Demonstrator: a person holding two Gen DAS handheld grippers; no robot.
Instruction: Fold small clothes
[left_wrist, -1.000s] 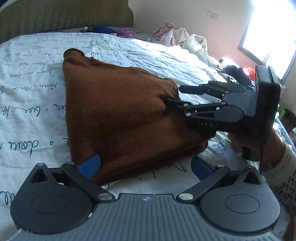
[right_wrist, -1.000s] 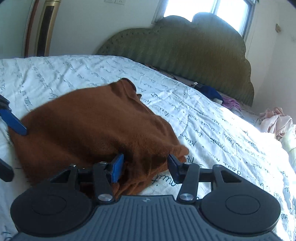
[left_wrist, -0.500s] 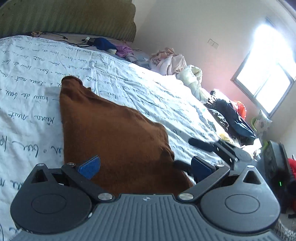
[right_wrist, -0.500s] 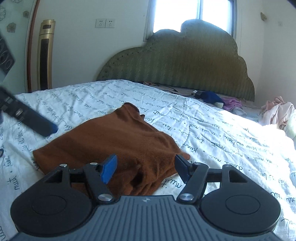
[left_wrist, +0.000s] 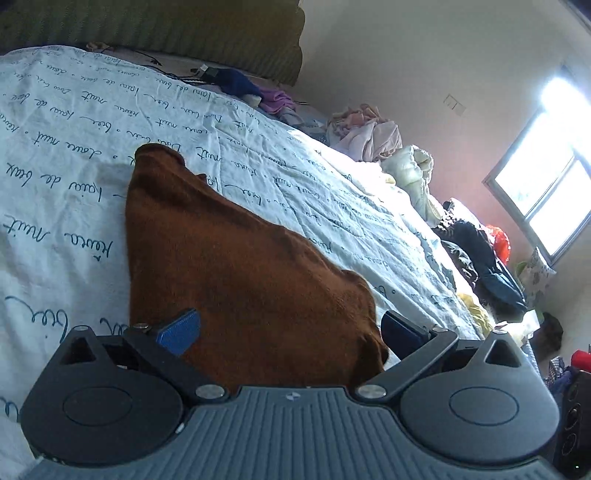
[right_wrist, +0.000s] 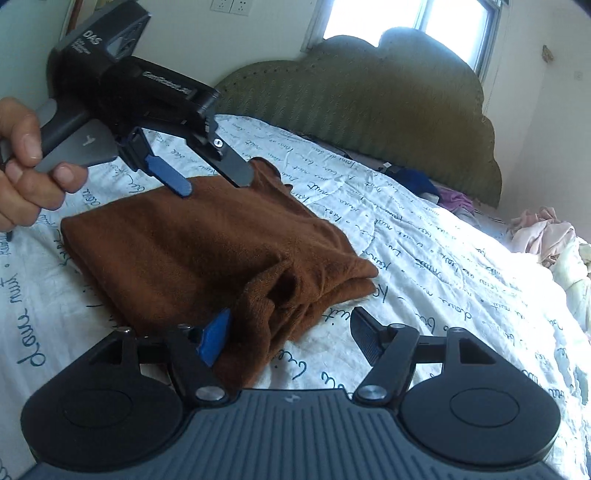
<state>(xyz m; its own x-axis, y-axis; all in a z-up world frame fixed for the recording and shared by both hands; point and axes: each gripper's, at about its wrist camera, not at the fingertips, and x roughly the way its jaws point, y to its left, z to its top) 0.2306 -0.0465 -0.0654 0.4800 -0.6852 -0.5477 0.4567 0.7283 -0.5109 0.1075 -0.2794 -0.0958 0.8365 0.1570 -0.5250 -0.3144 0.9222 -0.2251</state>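
Note:
A folded brown garment (left_wrist: 240, 280) lies on the white bedsheet with blue script (left_wrist: 74, 155); it also shows in the right wrist view (right_wrist: 207, 254). My left gripper (left_wrist: 291, 328) is open and empty, raised above the garment's near edge; in the right wrist view it (right_wrist: 214, 181) hovers over the garment's far side, held by a hand. My right gripper (right_wrist: 290, 338) is open and empty just above the garment's bunched near corner, touching nothing that I can see.
A green padded headboard (right_wrist: 369, 96) stands at the far end of the bed. Piles of other clothes (left_wrist: 369, 129) lie along the bed's right side, with dark clothing (left_wrist: 480, 254) further down. A window (left_wrist: 546, 184) is bright on the right wall.
Both grippers have let go of the brown garment and lifted away from it. The left gripper rose and now hangs over the garment's far side. The garment lies flat and folded.

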